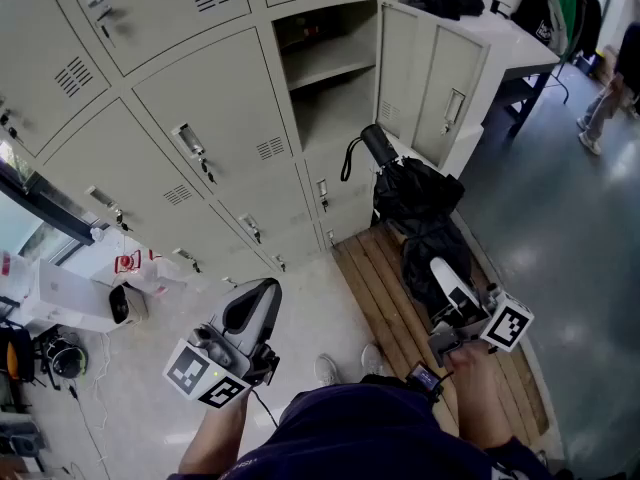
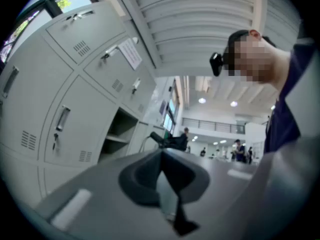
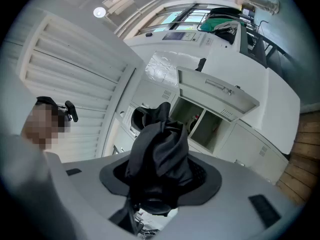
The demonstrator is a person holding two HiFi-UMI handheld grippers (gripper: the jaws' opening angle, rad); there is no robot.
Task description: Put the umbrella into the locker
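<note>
Backed by a bank of grey lockers (image 1: 200,118), with one open compartment (image 1: 335,93) and its door (image 1: 430,88) swung out to the right. Lower right, a slatted wooden platform (image 1: 385,298) on the floor.

Clenched on the folded black umbrella (image 1: 420,218) with the right tongs (image 1: 440,273): fabric bunched between the jaws, handle end aimed toward the open compartment but short of it, outside the locker and above the platform.

Closed on nothing with the left tongs (image 1: 262,293), jaws pressed together, held low and well apart from the umbrella.

Judged as mid-carry. Done: umbrella grasped and raised. Left: reaching the shelf opening, sliding the umbrella inside, letting go.
</note>
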